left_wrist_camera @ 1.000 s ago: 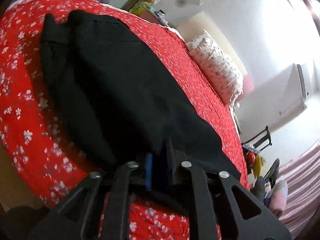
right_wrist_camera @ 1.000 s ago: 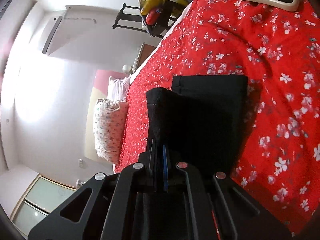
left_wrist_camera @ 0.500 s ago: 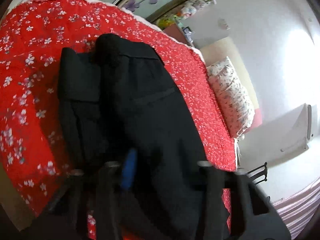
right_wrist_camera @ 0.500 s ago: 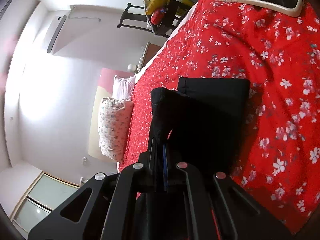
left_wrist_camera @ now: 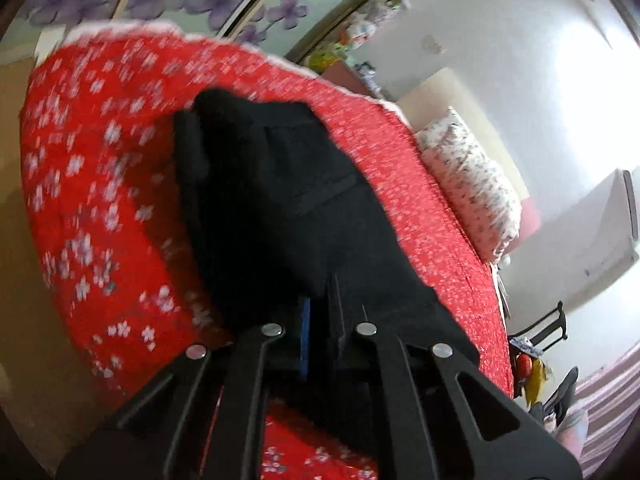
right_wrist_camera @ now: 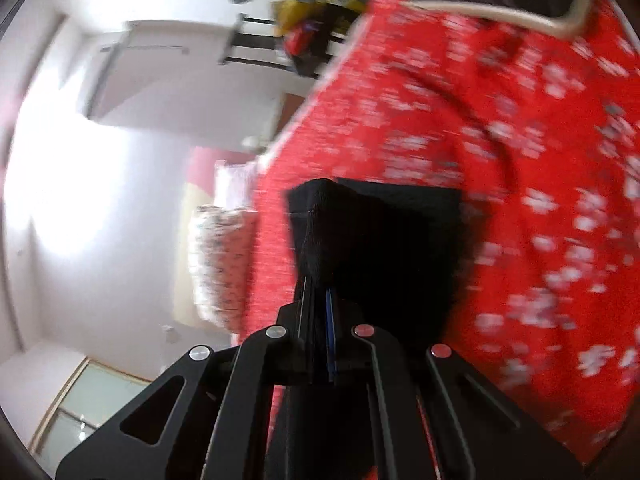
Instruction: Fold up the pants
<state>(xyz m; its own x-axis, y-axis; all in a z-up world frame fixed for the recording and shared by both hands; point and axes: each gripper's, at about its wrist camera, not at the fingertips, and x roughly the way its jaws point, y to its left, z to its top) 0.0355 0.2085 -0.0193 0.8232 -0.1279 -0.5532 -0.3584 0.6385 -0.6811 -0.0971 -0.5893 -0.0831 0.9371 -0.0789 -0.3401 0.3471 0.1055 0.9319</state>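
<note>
The black pants (left_wrist_camera: 288, 208) lie lengthwise on a red flowered bedspread (left_wrist_camera: 80, 208), waistband and back pocket at the far end in the left wrist view. My left gripper (left_wrist_camera: 320, 300) is shut on the near edge of the pants and lifts the cloth off the bed. In the right wrist view the leg end of the pants (right_wrist_camera: 380, 240) shows, with the hem corner raised. My right gripper (right_wrist_camera: 320, 292) is shut on that corner of the pants. Both views are motion-blurred.
A flowered pillow (left_wrist_camera: 472, 196) lies at the head of the bed, also in the right wrist view (right_wrist_camera: 220, 264). A white-rimmed object (right_wrist_camera: 500, 12) rests on the bedspread beyond the pants. A black rack with clothes (right_wrist_camera: 296, 44) stands beside the bed.
Both grippers have kept their hold and moved with the cloth. The left view has swung so the bed edge and floor show more. The right view has shifted and blurred.
</note>
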